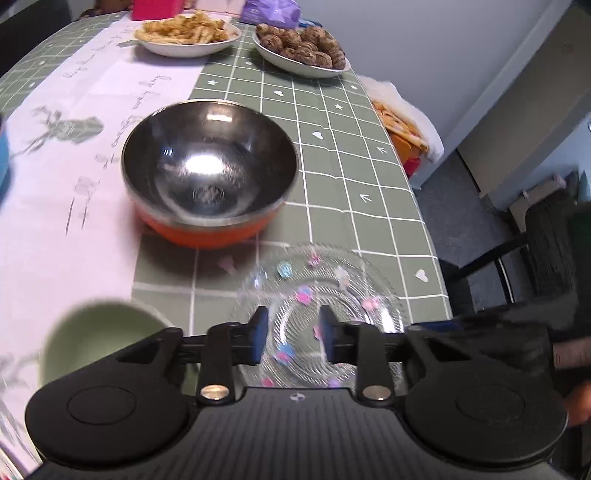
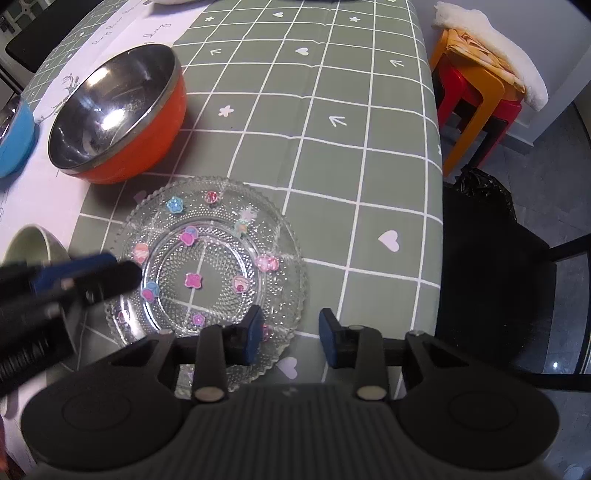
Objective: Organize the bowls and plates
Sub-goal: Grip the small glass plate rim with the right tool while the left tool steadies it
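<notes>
A clear glass plate (image 1: pixel 343 273) with small coloured flower stickers lies flat on the green checked tablecloth near the table's front edge. My left gripper (image 1: pixel 294 332) hovers over it, jaws apart, and only the plate's centre shows through the gap. In the right wrist view the left gripper (image 2: pixel 107 275) is blurred over the left rim of the plate (image 2: pixel 218 236). My right gripper (image 2: pixel 290 339) is open at the plate's near rim, one finger over the glass and the other over the cloth. An orange bowl (image 1: pixel 210 166) with a steel inside stands just behind the plate.
A pale green bowl (image 1: pixel 99 336) sits left of the plate and a blue bowl (image 2: pixel 14 140) further left. Two plates of food (image 1: pixel 188 33) (image 1: pixel 303 48) stand at the far end. Stacked stools (image 2: pixel 476 99) and a black chair (image 2: pixel 498 295) stand beside the table's right edge.
</notes>
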A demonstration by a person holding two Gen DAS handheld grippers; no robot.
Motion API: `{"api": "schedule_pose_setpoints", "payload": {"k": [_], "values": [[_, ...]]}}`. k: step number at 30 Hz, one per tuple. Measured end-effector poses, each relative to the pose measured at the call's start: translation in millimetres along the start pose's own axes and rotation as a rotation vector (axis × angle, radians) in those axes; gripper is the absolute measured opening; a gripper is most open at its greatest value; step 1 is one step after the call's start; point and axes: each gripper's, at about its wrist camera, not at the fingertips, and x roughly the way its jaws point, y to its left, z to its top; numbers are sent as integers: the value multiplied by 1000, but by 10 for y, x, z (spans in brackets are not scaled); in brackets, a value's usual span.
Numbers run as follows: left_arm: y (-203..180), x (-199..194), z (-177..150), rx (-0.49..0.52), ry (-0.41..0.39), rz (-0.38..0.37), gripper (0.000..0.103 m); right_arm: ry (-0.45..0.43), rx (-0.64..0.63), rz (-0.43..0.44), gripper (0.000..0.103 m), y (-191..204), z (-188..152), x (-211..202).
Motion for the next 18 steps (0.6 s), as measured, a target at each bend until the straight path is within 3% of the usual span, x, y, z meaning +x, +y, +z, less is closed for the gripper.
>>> {"api": "schedule_pose_setpoints", "payload": {"k": [6,13,15,18], "values": [[-13,119,131,114,38,122,39,0,5,9,35,24,11,19],[65,304,106,118,95,143,39,8,20,27,35,35,29,44],[48,317,83,145,90,157,35,13,33,40,35,11,19,48],[6,318,63,171,101,140,21,10,66,52,29,-35,-6,39]]}}
